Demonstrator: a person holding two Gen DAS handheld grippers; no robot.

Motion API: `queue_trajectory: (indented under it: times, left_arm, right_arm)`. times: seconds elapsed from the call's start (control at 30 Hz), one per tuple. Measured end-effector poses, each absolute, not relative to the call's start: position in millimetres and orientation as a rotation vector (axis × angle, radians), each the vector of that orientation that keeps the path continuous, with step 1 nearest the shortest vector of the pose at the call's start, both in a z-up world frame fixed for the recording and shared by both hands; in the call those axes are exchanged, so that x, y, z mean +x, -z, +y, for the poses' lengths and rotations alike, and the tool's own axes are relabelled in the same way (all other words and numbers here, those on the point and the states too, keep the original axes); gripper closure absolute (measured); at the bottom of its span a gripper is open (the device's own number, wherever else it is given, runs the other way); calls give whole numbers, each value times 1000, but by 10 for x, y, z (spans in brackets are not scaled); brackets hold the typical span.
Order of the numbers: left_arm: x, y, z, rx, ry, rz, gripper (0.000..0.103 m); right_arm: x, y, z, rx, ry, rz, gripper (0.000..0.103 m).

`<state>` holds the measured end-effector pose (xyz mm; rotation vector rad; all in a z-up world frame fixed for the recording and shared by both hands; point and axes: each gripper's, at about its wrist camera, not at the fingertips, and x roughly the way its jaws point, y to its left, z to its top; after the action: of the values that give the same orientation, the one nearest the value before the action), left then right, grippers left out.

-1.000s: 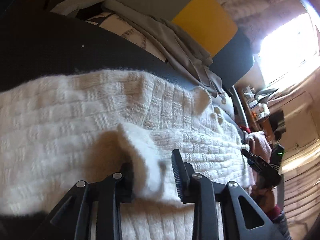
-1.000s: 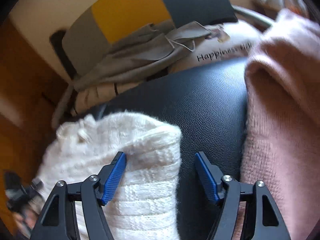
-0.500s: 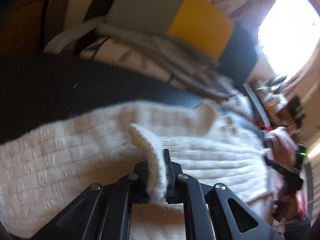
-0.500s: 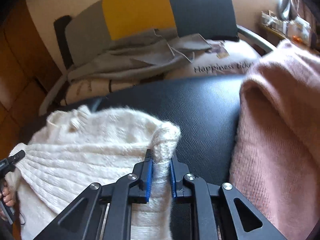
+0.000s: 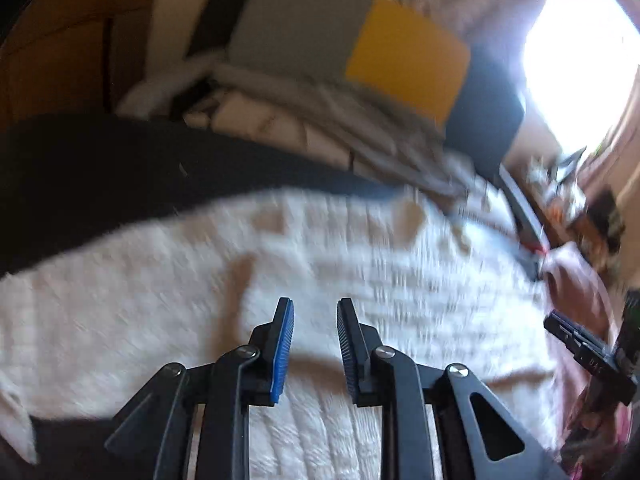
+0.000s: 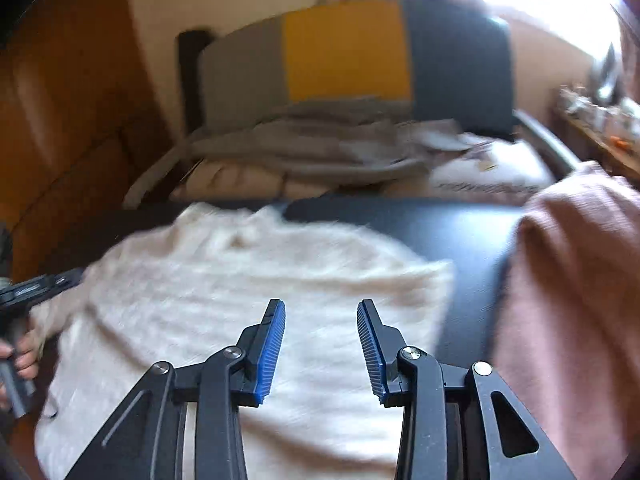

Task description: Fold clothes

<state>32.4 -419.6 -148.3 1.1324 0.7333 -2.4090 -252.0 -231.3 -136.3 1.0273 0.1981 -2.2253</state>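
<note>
A white knitted sweater (image 5: 360, 264) lies spread on a black padded surface (image 5: 100, 168), blurred by motion in both views. My left gripper (image 5: 315, 312) hovers just above its middle, open, nothing between the blue pads. In the right wrist view the same sweater (image 6: 248, 280) fills the lower left, and my right gripper (image 6: 321, 312) stands open over its right part, holding nothing. The other gripper (image 6: 36, 288) and a hand show at the left edge there; in the left wrist view the right gripper's body (image 5: 580, 352) sits at the right edge.
A pink knit garment (image 6: 572, 300) lies right of the sweater on the black surface (image 6: 420, 220). Behind stands a chair with a grey, yellow and dark back (image 6: 348, 48), piled with grey clothes (image 6: 320, 148) and a printed cushion (image 6: 492, 176). A bright window (image 5: 580, 40) glares at upper right.
Both grippers were shut on pinched folds of the sweater half a second ago; now both have let go and stand open above it. The sweater lies flatter.
</note>
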Motion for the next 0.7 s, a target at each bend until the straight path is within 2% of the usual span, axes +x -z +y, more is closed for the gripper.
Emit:
queue_trajectory:
  times: [0.03,0.17,0.3,0.4,0.47,0.53,0.7]
  left_arm:
    - [288,1554,-4153,1168,2391,715,81]
    - [344,1644,-4115,1145,2377,712,81]
    - [550,1481,-4125,1095,2317,744,81]
    - [952,1277,-4050,1003,2338,702,78]
    - [1367,1172,-4052,953,2334,647,77]
    - [1822,1103,-4129,937,2295,552,75]
    - [2560,1171,-4335,1003,2173,299,69]
  right_arm:
    - [-2478,1441,-2383,1061,2219,224,56]
    - [-2349,1591,-2472,1121,2222,247,51]
    - [-2205,1570,-2438,1095,2236,219,49]
    - [-2097,1554,-2413,1076,2246,198,46]
    - [-2025,1544,-2396,1062,2252,184,28]
    - [-1919,1527,-2381,1048,2250,166,17]
    - [-1384,1650,-2407,1046,2180,168,17]
